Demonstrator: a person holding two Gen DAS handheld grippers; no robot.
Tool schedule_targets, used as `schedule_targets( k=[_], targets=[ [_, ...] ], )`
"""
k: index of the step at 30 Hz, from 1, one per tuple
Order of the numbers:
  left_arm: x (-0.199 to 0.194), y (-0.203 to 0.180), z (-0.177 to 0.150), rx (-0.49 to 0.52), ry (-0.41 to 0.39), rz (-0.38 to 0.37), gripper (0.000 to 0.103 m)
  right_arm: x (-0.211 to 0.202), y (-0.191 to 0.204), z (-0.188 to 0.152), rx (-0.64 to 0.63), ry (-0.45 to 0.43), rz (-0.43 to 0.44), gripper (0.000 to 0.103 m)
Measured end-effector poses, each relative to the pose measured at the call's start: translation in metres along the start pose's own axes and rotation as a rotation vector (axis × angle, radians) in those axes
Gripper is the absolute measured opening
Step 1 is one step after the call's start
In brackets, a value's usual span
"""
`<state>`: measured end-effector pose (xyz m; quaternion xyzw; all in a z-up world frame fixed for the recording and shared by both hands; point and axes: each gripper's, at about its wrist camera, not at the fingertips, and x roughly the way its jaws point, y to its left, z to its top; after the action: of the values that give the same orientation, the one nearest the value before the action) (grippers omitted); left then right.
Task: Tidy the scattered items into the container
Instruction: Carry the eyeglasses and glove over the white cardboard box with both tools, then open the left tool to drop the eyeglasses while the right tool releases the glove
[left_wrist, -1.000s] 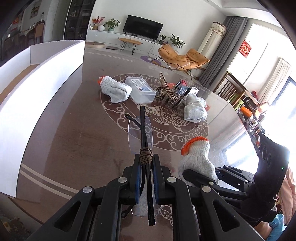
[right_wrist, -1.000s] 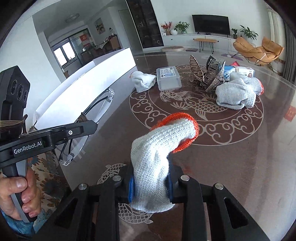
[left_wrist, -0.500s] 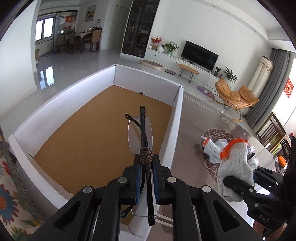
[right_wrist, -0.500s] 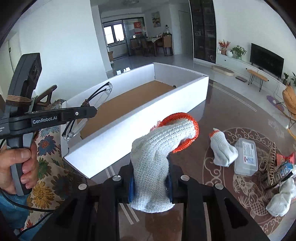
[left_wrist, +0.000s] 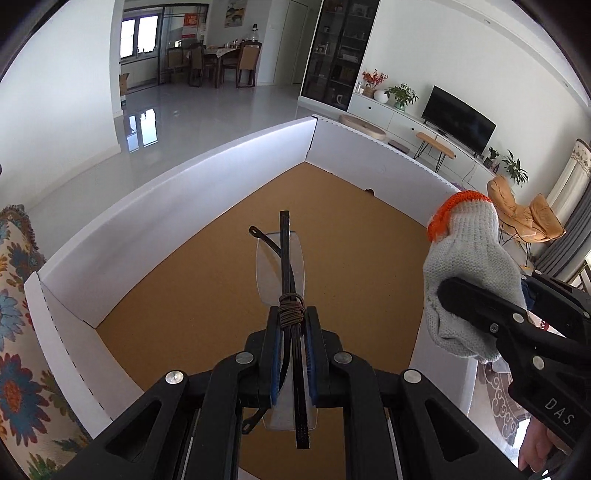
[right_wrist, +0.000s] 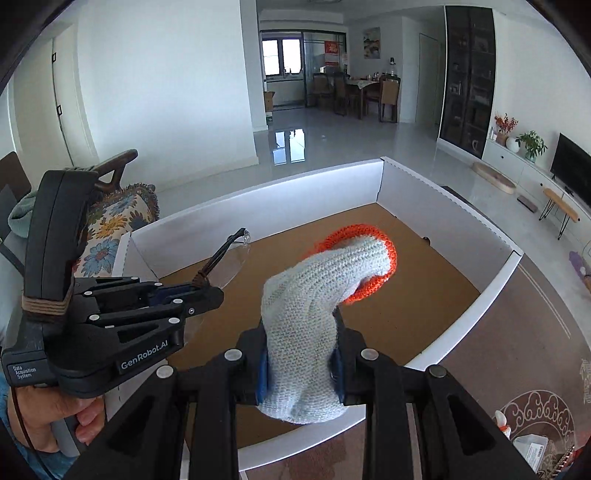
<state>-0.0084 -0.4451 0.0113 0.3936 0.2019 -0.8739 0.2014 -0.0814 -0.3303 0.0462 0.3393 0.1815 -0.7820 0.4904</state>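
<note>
Both grippers carry a load above the box.

Left gripper (left_wrist: 291, 354): clamped on folded clear glasses (left_wrist: 280, 266). Lens and black arms stick forward at centre frame, above the brown floor of the box (left_wrist: 177, 206). A brown cord is wound round the arms just ahead of the fingertips.

Right gripper (right_wrist: 301, 363): clamped on a knit glove (right_wrist: 314, 314), white with an orange cuff. The cuff droops forward at centre frame, over the box interior; the grip itself sits about over the near wall. In the left wrist view the same glove shows at right of frame, over the right wall.

Box: white walls, nothing visible on its floor except 1 small dark spot at the far wall, too small to identify.

Step in hand, as I judge it: carry finished, drop pending for 2 items.

Next move calls for lowering each load inside the walls, then opening the jaws. Glasses want a low release so the lens does not strike hard; the glove can fall freely.

More items lie on the table (right_wrist: 524, 347), lower right of the right wrist view, partly cut off.
</note>
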Motion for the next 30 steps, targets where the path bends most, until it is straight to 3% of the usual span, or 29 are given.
schedule_targets(
  k=[12, 26, 27, 29, 30],
  targets=[
    [0.006, -0.004, 0.005, 0.021, 0.039, 0.022, 0.011, 0.042, -0.018, 0.006, 0.033, 0.067, 0.003, 0.027],
    [0.011, -0.006, 0.007, 0.039, 0.049, 0.088, 0.012, 0.042, -0.006, -0.002, 0.022, 0.070, 0.031, 0.027],
    [0.012, -0.005, 0.007, 0.038, 0.064, 0.102, 0.013, 0.042, -0.003, -0.001, 0.021, 0.069, 0.028, 0.029],
    [0.018, -0.005, 0.008, 0.030, 0.099, 0.112, 0.037, 0.045, -0.001, 0.002, 0.014, 0.083, -0.025, 0.040],
    [0.020, -0.002, 0.008, 0.017, 0.115, 0.151, 0.053, 0.048, -0.002, 0.004, 0.032, 0.100, -0.020, 0.055]
  ],
)
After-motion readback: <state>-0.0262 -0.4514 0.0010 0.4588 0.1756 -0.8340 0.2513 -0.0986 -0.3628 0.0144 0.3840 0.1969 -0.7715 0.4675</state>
